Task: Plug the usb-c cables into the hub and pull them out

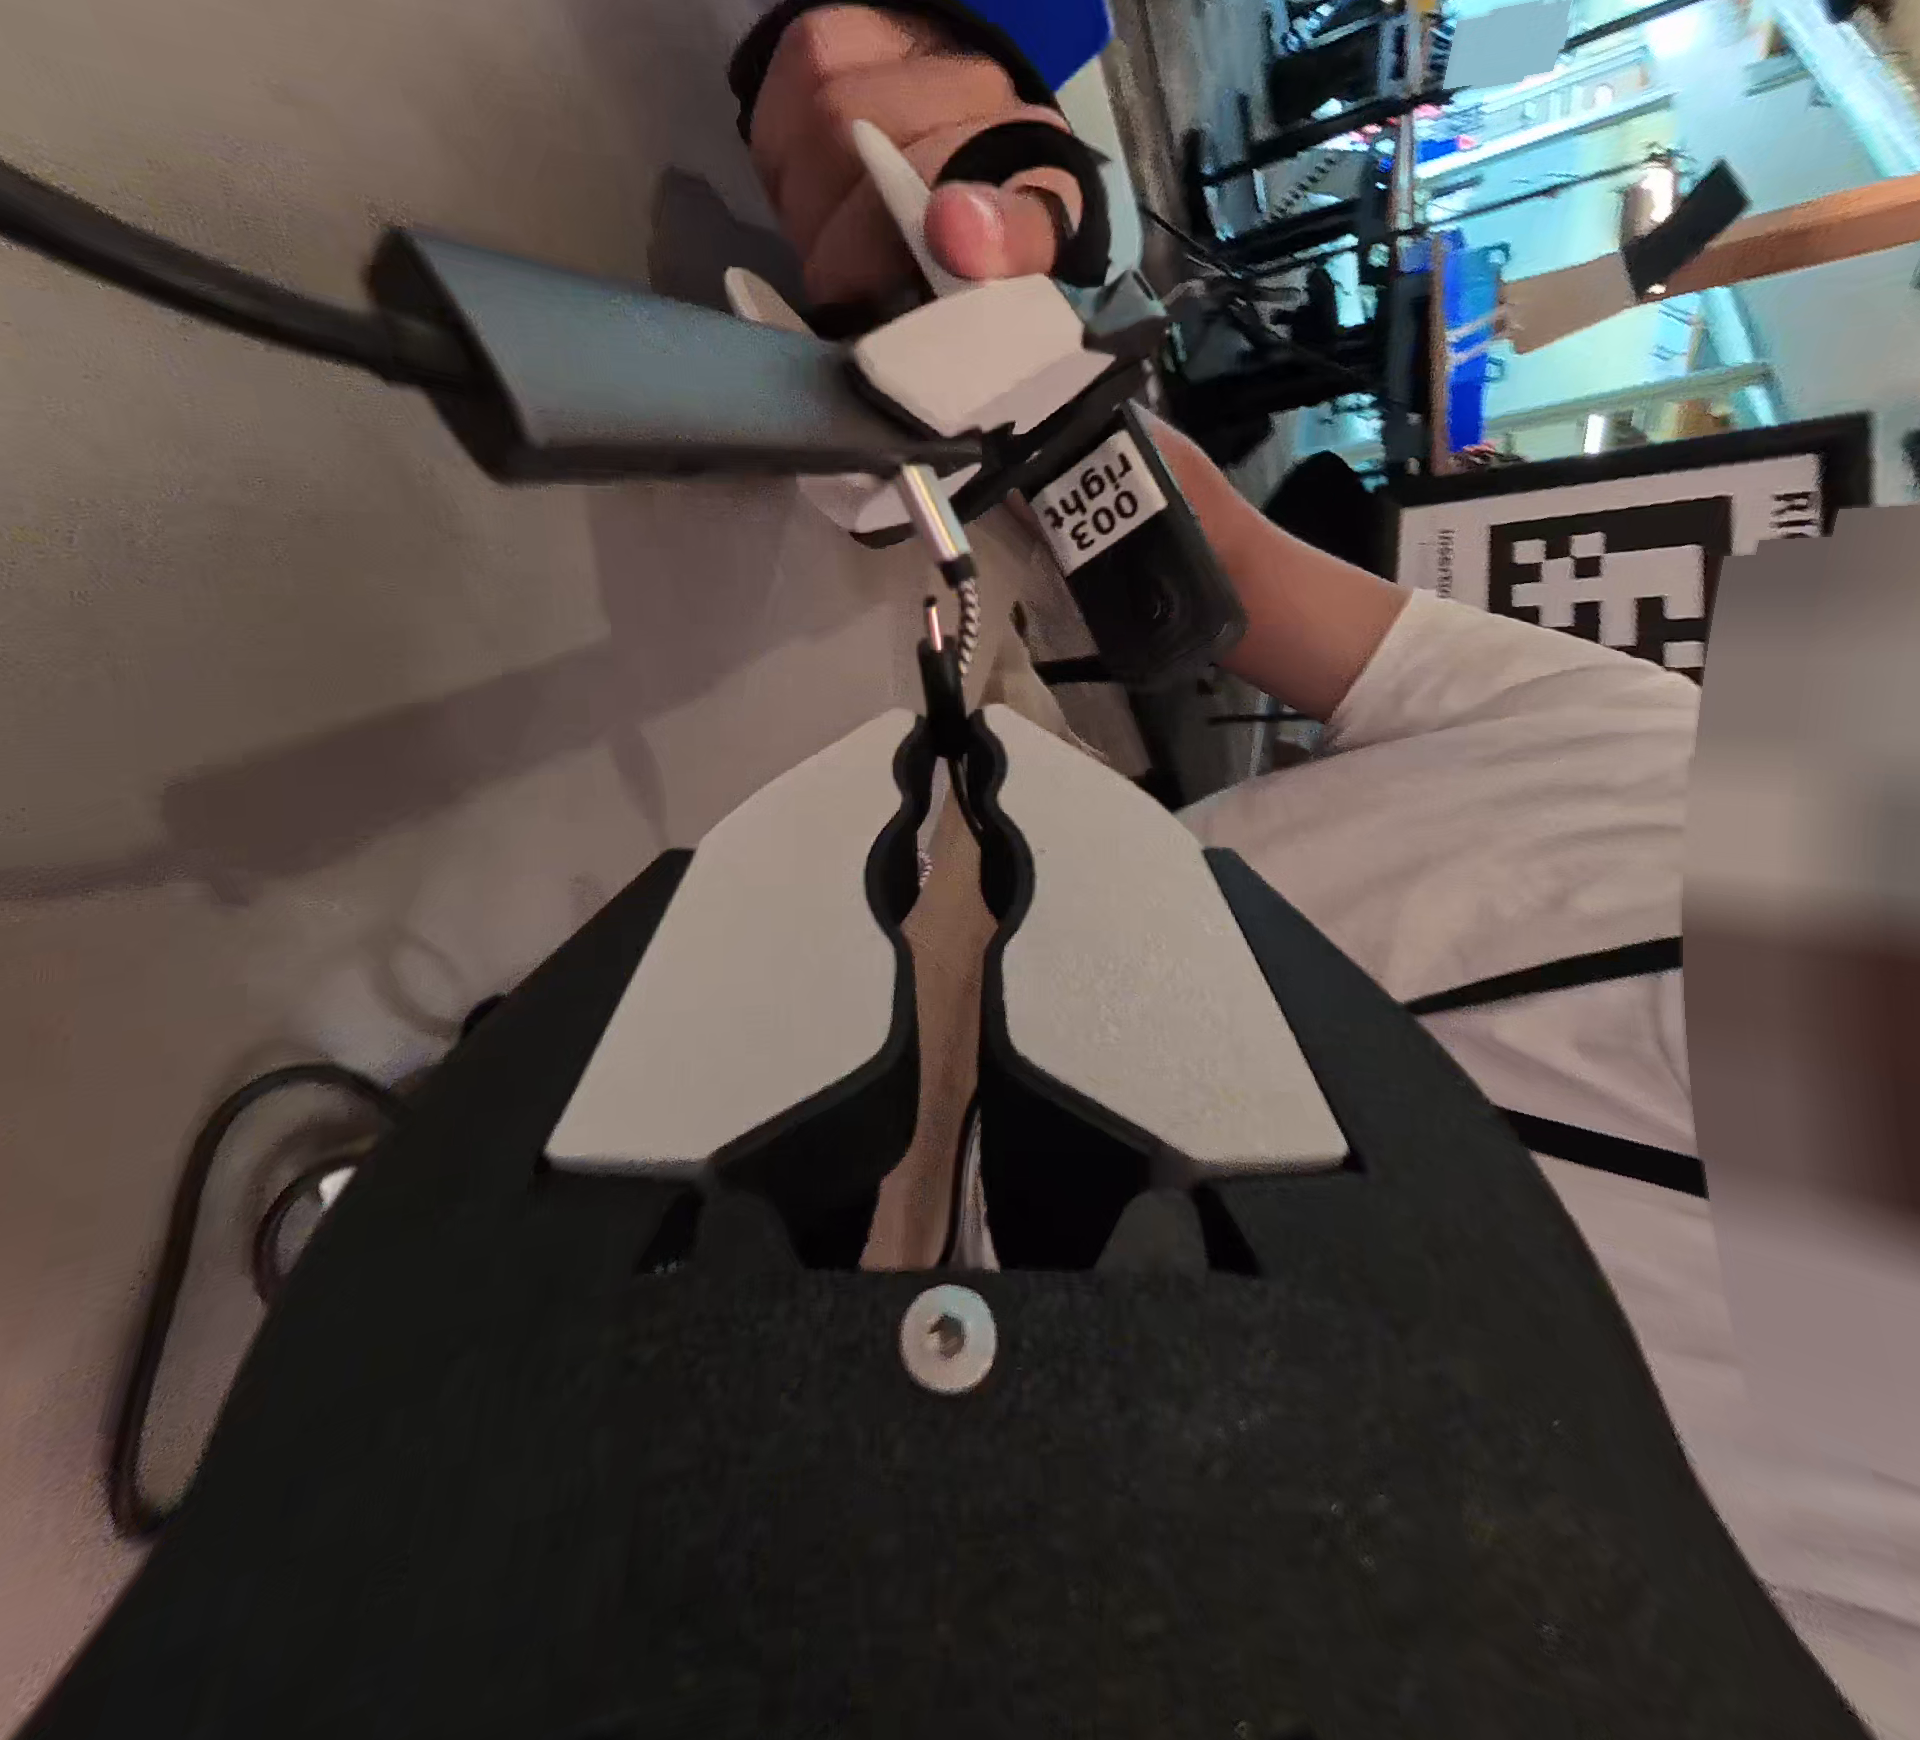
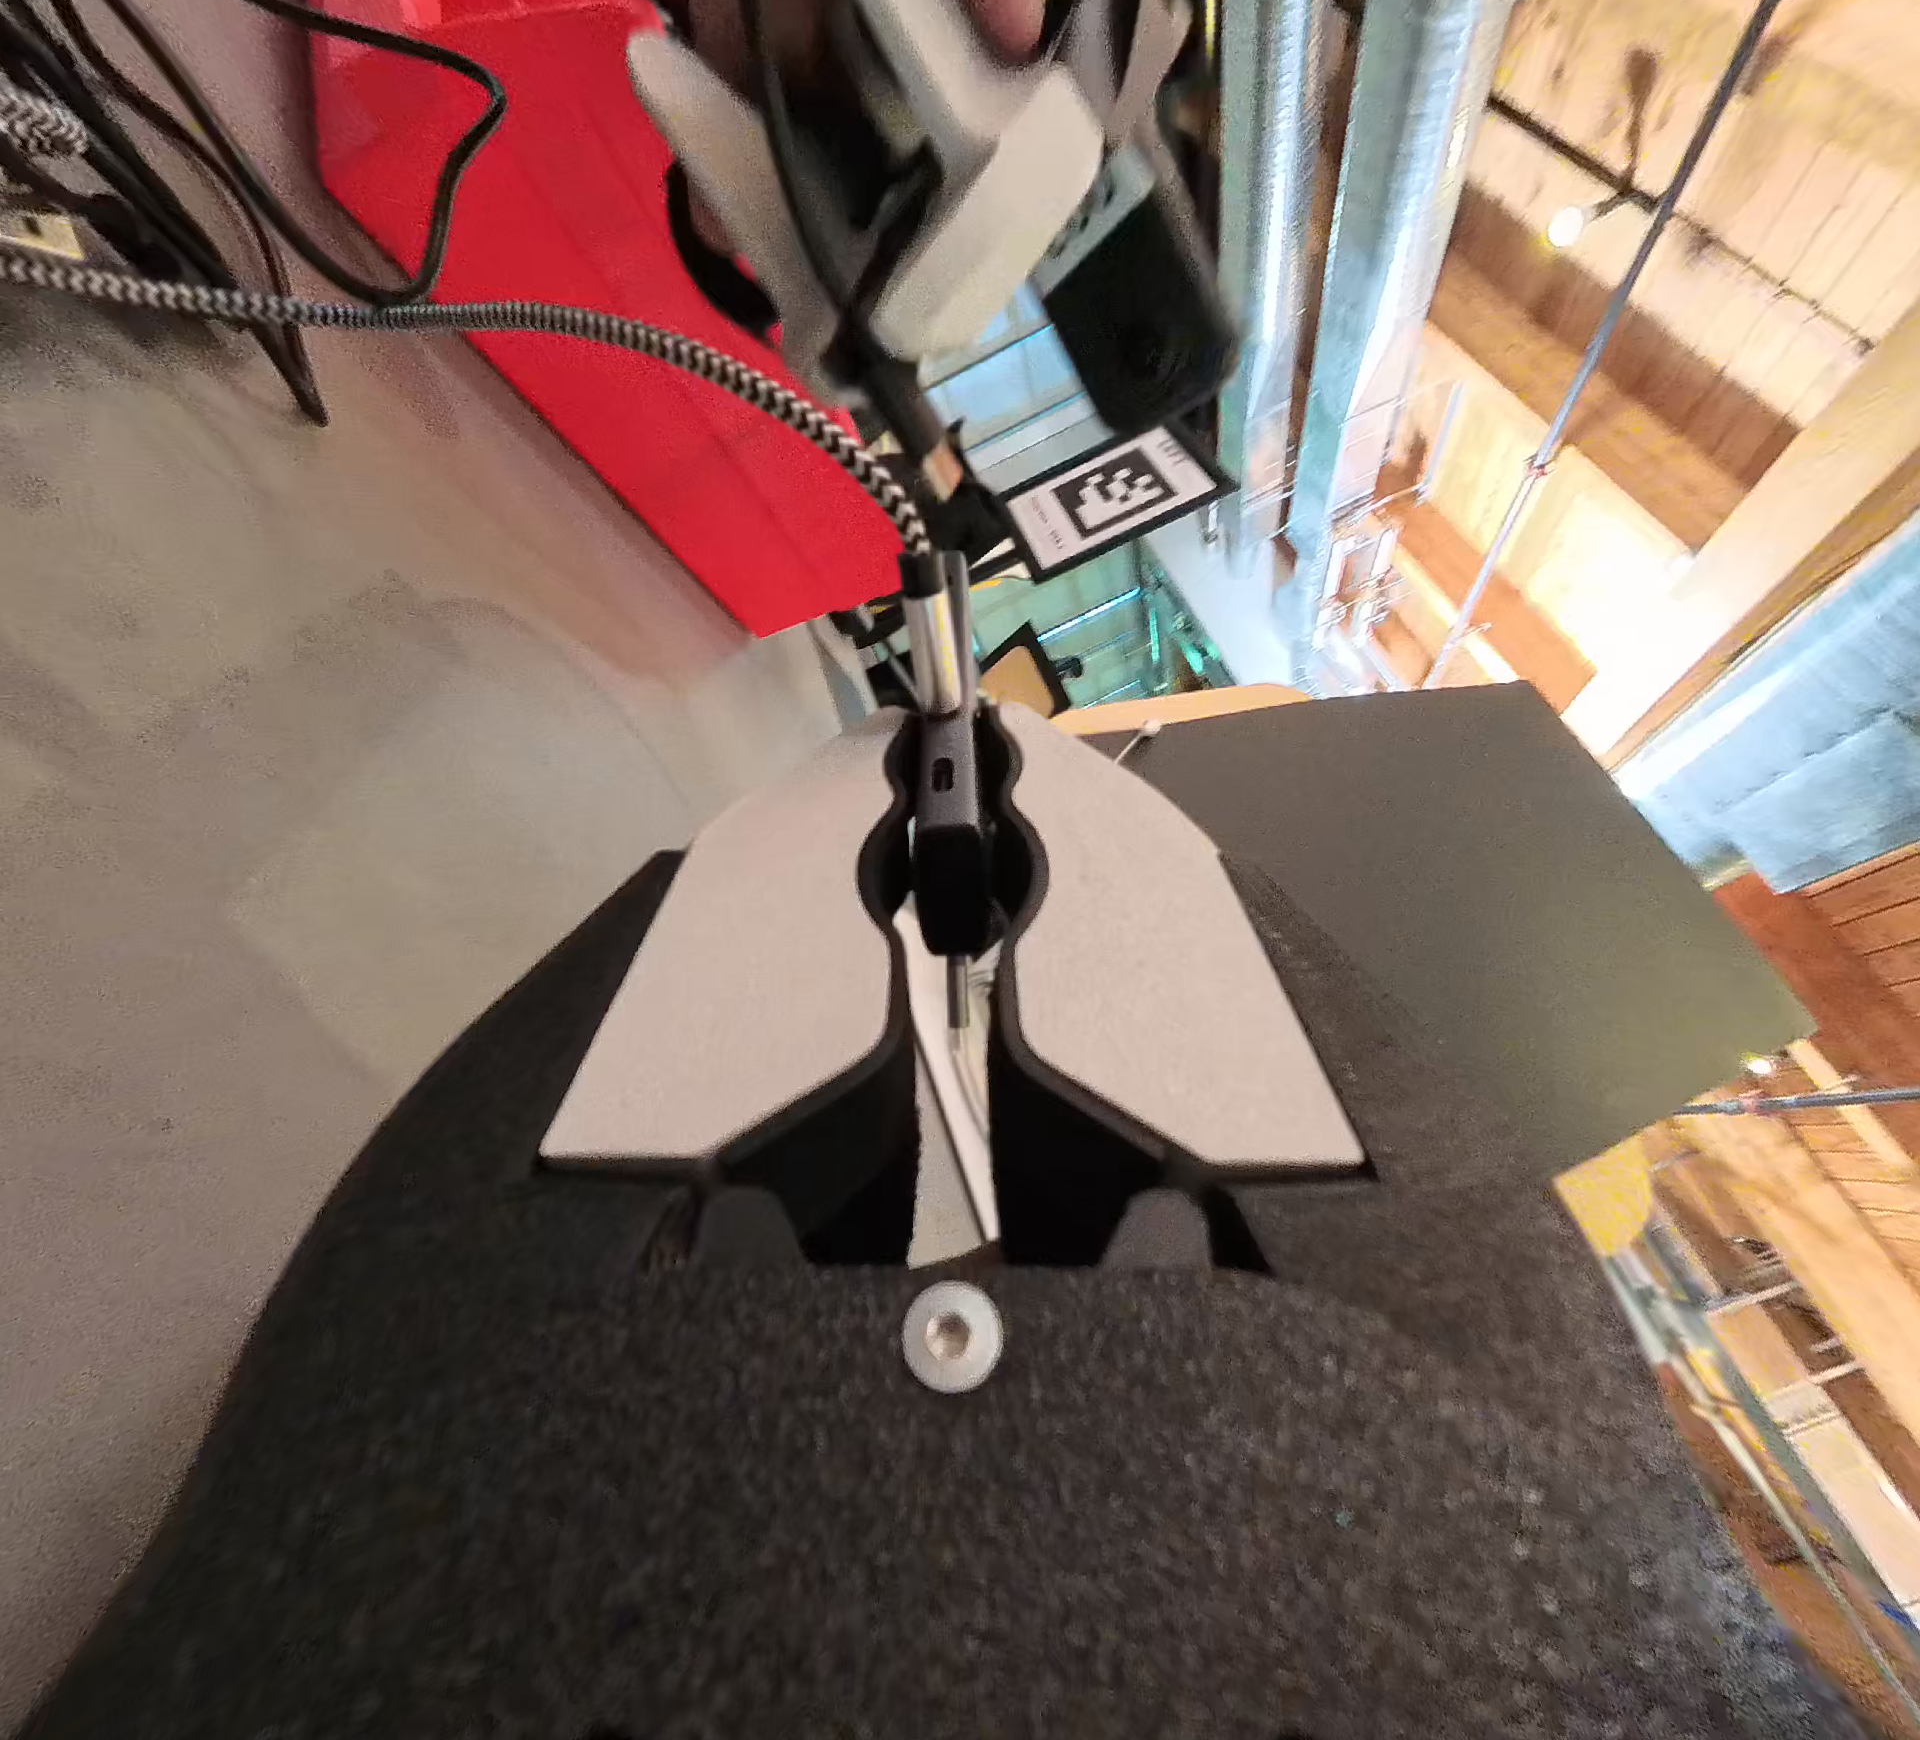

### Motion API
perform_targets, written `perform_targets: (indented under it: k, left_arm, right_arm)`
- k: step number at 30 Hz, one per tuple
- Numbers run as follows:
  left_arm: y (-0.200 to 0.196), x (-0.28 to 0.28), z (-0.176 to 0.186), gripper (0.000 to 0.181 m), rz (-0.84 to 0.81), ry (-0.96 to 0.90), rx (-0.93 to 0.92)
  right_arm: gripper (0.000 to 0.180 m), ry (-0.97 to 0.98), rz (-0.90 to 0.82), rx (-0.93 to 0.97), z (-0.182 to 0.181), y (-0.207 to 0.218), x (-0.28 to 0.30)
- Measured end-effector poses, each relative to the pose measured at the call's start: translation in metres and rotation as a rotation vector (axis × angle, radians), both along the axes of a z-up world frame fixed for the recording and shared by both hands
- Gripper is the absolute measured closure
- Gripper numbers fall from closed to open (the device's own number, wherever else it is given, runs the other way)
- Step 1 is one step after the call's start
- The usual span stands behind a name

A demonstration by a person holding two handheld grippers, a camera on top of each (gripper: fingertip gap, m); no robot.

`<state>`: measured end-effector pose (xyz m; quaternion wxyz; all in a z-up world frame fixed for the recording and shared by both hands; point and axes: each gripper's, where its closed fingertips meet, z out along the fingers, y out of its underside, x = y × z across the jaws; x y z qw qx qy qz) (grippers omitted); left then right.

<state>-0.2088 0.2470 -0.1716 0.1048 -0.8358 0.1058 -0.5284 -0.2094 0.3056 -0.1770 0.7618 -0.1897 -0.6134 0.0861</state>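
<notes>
We hold the long grey metal hub (image 1: 644,381) clear of the pale worktop (image 1: 260,80), the right tool (image 1: 966,381) clamped on 1 end, so its ports face the left tool (image 1: 948,724), which pinches the black usb-c plug (image 1: 940,651) just short of them. The silver braided-cable plug (image 1: 935,527) sits seated. The target port stays hidden.

Both tools (image 1: 945,724) (image 2: 951,745) clamped (tips facing)
</notes>
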Motion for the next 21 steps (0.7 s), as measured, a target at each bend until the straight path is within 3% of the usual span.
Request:
perform_targets:
  k: [6, 21]
  left_arm:
    - [0.005, 0.007, -0.003, 0.176, -0.077, -0.045, -0.047]
    - [0.006, 0.009, -0.004, 0.175, -0.084, -0.115, -0.135]
  right_arm:
    - [0.169, 0.027, 0.004, 0.089, 0.006, -0.008, 0.003]
    - [0.170, 0.037, -0.020, 0.196, 0.008, -0.016, 0.003]
